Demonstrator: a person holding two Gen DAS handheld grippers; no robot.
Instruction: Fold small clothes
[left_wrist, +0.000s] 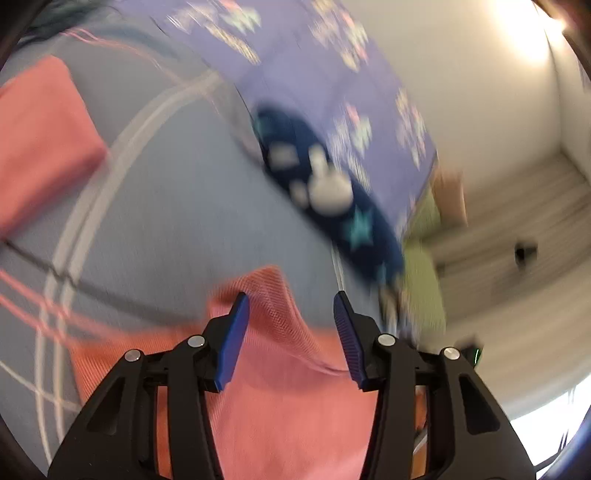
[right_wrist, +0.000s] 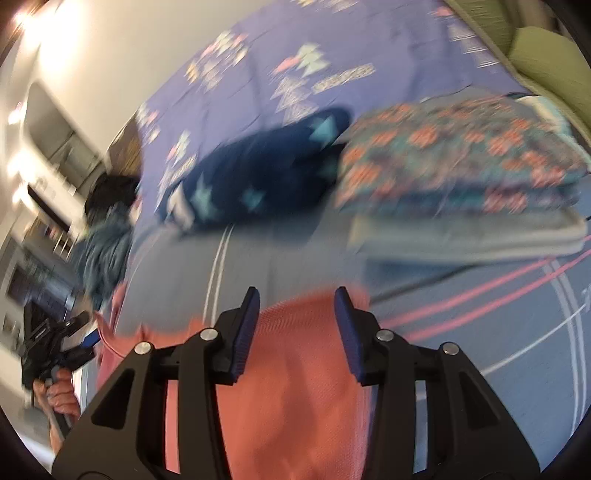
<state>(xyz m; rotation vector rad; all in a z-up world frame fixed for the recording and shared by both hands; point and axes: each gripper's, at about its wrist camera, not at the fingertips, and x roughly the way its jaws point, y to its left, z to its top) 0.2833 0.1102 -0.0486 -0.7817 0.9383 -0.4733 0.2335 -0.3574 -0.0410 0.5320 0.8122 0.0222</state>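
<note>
Left wrist view looks down over the left gripper (left_wrist: 291, 306), whose blue-padded jaws stand apart with nothing between them, hanging above a coral-pink ribbed knit garment (left_wrist: 280, 387) that lies spread on a grey bed cover with white and pink curved lines (left_wrist: 177, 206). Past it to the left, a second folded coral-pink cloth (left_wrist: 40, 136) rests on the same cover. Farther off lies a dark navy garment with pale teal stars and white shapes (left_wrist: 325, 199), and beyond that a purple sheet with pale star prints (left_wrist: 314, 85).

From the right wrist view, the right gripper (right_wrist: 297, 301) is likewise spread wide and grips nothing, poised over the same coral-pink garment (right_wrist: 295, 387). The left gripper (right_wrist: 64, 341) appears at the left edge, held in a hand (right_wrist: 55, 395). Behind the navy garment (right_wrist: 258, 173) and to its right sits a stack of folded clothes topped by a teal and orange patterned piece (right_wrist: 458, 162). Motion blur leaves no writing or labels legible in either view.
</note>
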